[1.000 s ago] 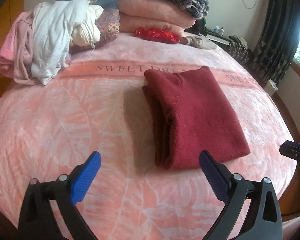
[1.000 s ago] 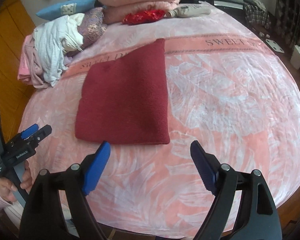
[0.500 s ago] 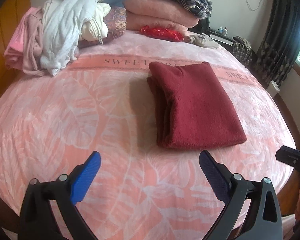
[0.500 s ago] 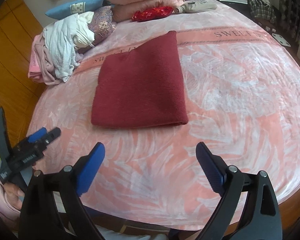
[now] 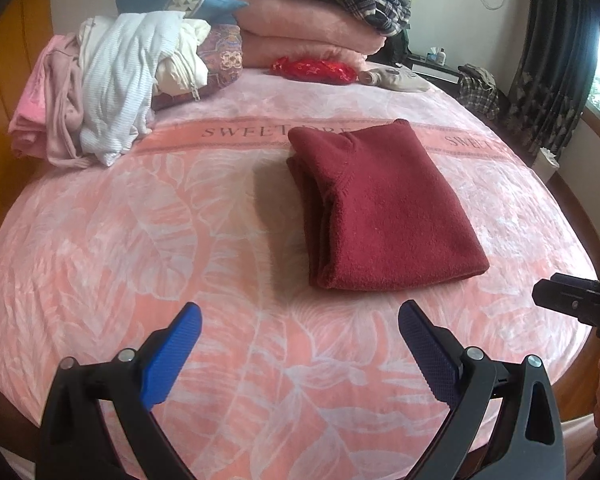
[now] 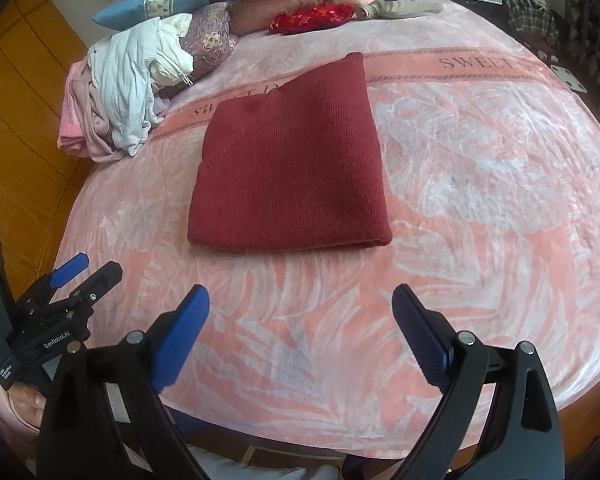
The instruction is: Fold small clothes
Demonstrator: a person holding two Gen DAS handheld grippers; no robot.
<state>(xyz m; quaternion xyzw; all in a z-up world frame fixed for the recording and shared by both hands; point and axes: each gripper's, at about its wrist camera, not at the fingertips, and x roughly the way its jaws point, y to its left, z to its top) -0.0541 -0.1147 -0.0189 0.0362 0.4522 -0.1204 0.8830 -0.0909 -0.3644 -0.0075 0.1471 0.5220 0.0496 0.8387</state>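
A dark red knitted garment [image 5: 384, 208] lies folded into a neat rectangle on the pink bed cover [image 5: 140, 240]; it also shows in the right wrist view [image 6: 292, 160]. My left gripper [image 5: 300, 344] is open and empty, held above the bed's near edge, short of the garment. My right gripper [image 6: 300, 328] is open and empty, also back from the garment's near fold. The left gripper shows at the left of the right wrist view [image 6: 76, 280].
A heap of unfolded white and pink clothes [image 5: 100, 92] lies at the far left of the bed. Pillows, folded pink blankets [image 5: 308, 28] and a red pouch [image 5: 312, 70] are at the head. Dark curtains [image 5: 548, 72] hang at the right.
Both grippers have drawn back from the folded red garment toward the bed's near edge and risen a little. The garment has not moved.
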